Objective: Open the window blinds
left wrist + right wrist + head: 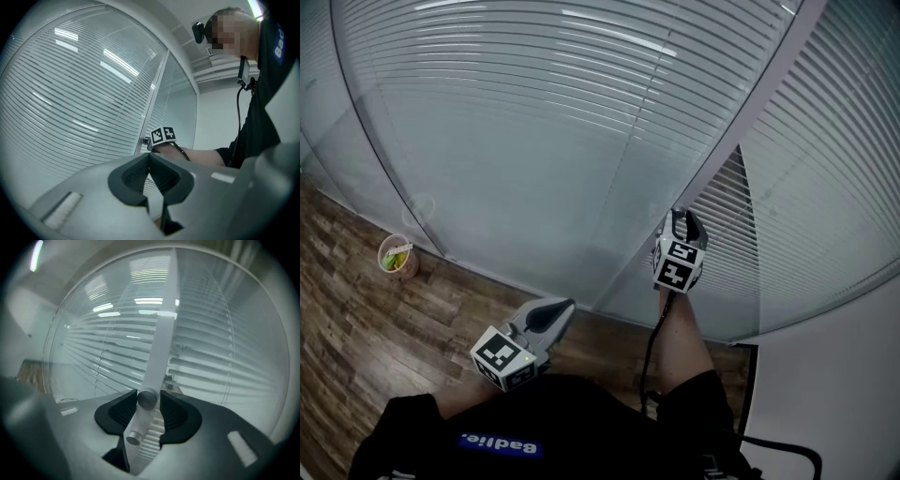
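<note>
Between the right gripper's slightly parted jaws sits a round knob, barely clear of the pads, its mount hard to make out. The left gripper points level, jaws together on nothing.

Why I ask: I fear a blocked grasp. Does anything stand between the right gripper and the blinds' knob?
Nothing visible does: the round knob on the white frame post already sits between the jaws of the right gripper.
</note>
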Tool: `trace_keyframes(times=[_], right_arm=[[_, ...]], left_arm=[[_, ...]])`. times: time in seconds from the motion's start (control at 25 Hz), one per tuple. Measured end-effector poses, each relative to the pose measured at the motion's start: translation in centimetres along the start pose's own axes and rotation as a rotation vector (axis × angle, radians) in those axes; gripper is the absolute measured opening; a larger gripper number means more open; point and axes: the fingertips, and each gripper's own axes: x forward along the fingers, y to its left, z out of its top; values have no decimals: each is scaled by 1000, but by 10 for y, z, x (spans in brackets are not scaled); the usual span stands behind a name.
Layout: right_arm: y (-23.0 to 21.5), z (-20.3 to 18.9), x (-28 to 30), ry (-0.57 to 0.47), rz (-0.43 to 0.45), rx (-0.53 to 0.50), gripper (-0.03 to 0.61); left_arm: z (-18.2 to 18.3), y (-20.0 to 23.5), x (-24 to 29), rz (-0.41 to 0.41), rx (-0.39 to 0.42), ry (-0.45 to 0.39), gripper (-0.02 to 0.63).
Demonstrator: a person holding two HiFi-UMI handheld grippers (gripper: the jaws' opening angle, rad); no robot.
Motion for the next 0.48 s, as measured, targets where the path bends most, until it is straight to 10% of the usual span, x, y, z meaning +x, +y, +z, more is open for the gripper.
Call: trace_keyframes(times=[0.24,0.48], right_arm=[[17,-1,-3,20,-62,-431,209],[14,-5,1,35,-137,-651,170]], left_arm=[[-4,-3,0,-4,-7,3,0],[-7,-4,-1,-1,-13,8,0]])
